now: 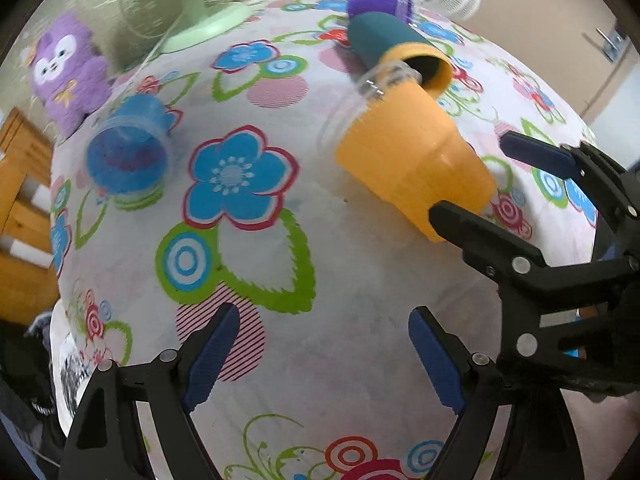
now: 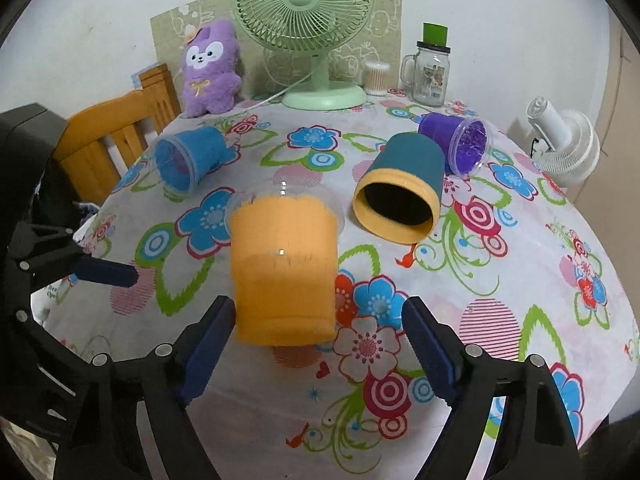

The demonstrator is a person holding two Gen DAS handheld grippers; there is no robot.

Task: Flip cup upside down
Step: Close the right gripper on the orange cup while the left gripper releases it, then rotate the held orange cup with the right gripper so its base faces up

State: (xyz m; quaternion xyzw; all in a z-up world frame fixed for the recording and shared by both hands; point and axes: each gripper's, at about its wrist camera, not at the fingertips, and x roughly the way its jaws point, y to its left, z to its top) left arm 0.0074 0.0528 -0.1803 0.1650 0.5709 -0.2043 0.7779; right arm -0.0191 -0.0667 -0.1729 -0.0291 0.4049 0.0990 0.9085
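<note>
An orange cup (image 2: pixel 284 268) lies on its side on the flowered tablecloth (image 2: pixel 500 280), base toward my right gripper (image 2: pixel 316 344). The right gripper is open, one finger on each side of the cup's base, not touching it. In the left wrist view the orange cup (image 1: pixel 416 164) lies between the right gripper's fingers (image 1: pixel 464 224). My left gripper (image 1: pixel 324 360) is open and empty over bare cloth, to the left of the cup. A teal cup with a yellow rim (image 2: pixel 400 196), a blue cup (image 2: pixel 188 160) and a purple cup (image 2: pixel 460 140) also lie on their sides.
A green desk fan (image 2: pixel 308 28), a purple plush toy (image 2: pixel 210 68), a glass jar with a green cap (image 2: pixel 430 72) and a swab pot (image 2: pixel 376 76) stand at the back. A white fan (image 2: pixel 564 144) is at the right edge, a wooden chair (image 2: pixel 116 128) at the left.
</note>
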